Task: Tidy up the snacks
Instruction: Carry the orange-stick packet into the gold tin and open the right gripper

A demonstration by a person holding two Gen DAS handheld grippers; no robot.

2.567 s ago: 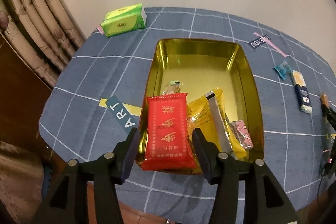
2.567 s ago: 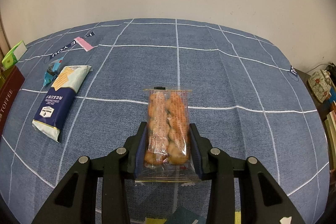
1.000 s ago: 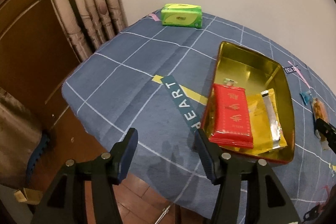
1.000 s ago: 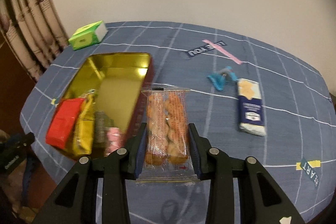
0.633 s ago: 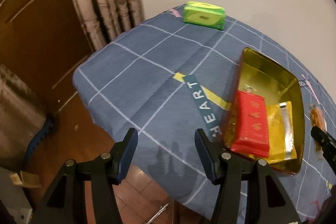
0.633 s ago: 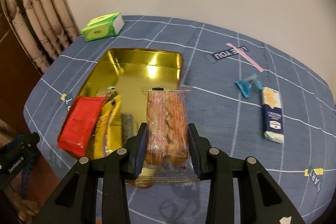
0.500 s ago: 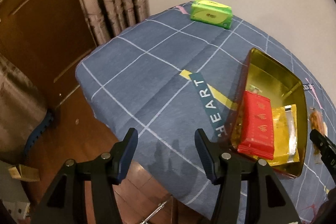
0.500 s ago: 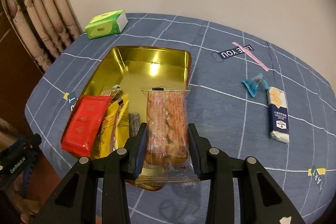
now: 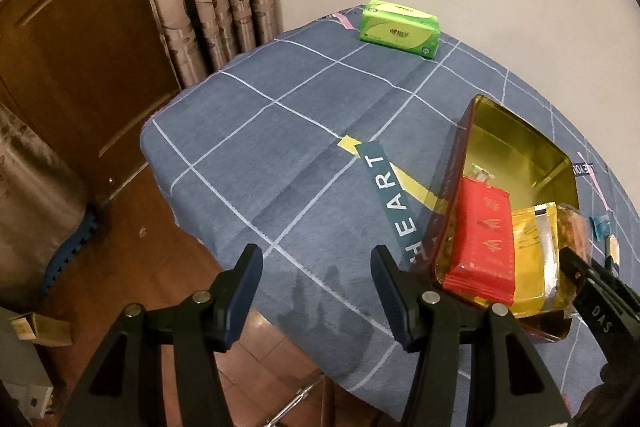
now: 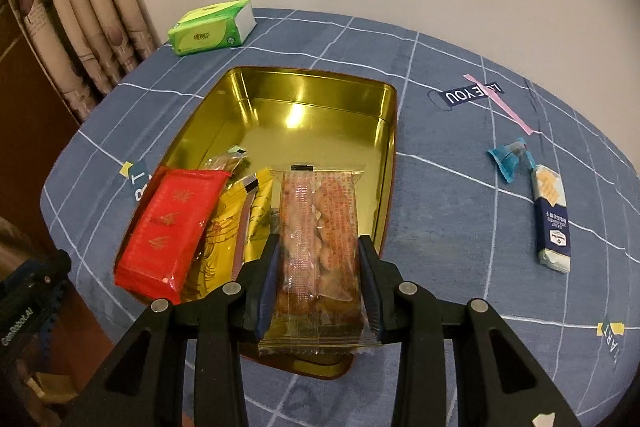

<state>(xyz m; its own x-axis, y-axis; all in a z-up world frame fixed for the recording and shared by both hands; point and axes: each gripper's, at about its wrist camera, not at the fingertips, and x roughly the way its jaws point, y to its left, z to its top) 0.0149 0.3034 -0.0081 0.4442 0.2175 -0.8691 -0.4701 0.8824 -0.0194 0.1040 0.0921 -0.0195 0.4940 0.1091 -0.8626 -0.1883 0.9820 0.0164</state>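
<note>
The clear pack of orange biscuits (image 10: pixel 318 243) is pinched in my right gripper (image 10: pixel 319 279), held over the near right part of the gold tin (image 10: pixel 304 103). Inside the tin, left of the pack, lie a red packet (image 10: pixel 176 223) and a yellow packet (image 10: pixel 228 227). My left gripper (image 9: pixel 316 277) gapes wide, holding nothing, over the blue checked tablecloth (image 9: pixel 280 147) left of the tin. A navy wafer bar (image 10: pixel 552 219) lies far right.

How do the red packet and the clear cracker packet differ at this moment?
The red packet is opaque foil; the clear cracker packet shows its orange crackers. The red packet lies in the gold tin, ungripped; the cracker packet is clamped in the right gripper over the tin's near end. Both are flat, oblong snacks.
</note>
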